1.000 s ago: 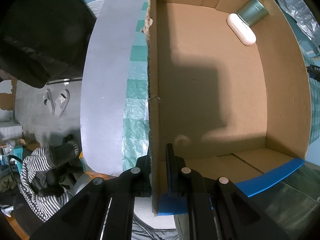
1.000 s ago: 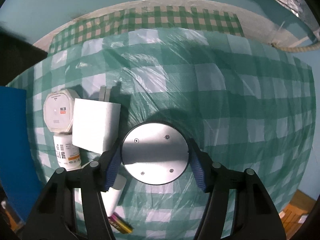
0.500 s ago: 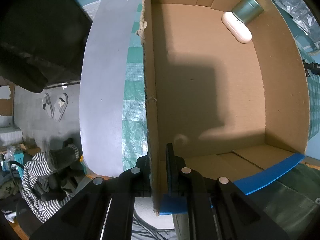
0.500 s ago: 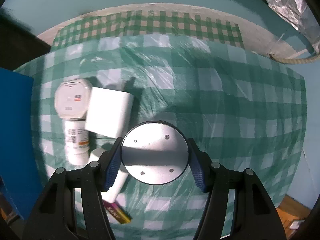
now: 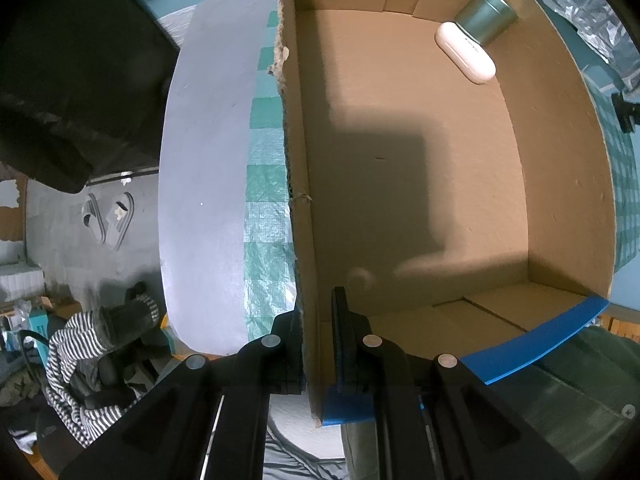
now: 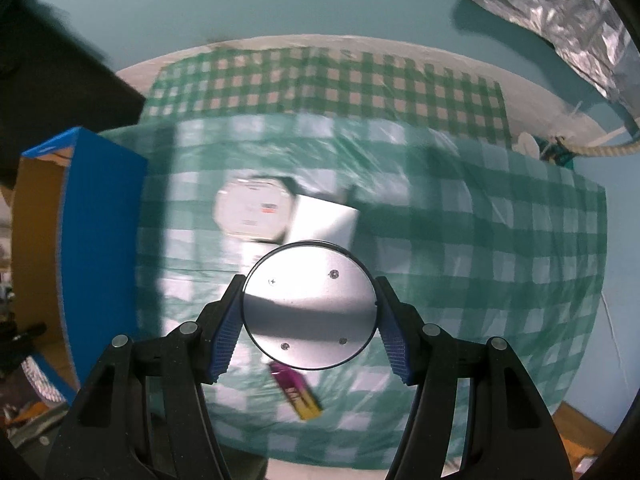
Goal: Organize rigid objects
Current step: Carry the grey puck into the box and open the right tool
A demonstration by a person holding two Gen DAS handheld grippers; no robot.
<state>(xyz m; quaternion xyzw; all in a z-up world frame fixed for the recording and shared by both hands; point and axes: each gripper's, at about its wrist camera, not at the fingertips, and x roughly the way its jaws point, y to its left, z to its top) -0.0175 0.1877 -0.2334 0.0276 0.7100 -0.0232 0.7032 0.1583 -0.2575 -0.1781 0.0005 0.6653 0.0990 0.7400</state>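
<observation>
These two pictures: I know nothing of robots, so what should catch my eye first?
The round metal disc, squeezed between the right gripper's blue pads above a green checked cloth. Then the big cardboard box, whose side wall the left gripper pinches; a white case and a grey tin sit in its far corner.

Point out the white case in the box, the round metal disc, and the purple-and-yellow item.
white case [image 5: 466,53], left wrist view, its top face.
round metal disc [image 6: 310,306], right wrist view, its flat face.
purple-and-yellow item [image 6: 298,394], right wrist view, its middle.

Left tongs [image 5: 318,344] clamped on a wall; right tongs [image 6: 310,332] gripping a disc.
</observation>
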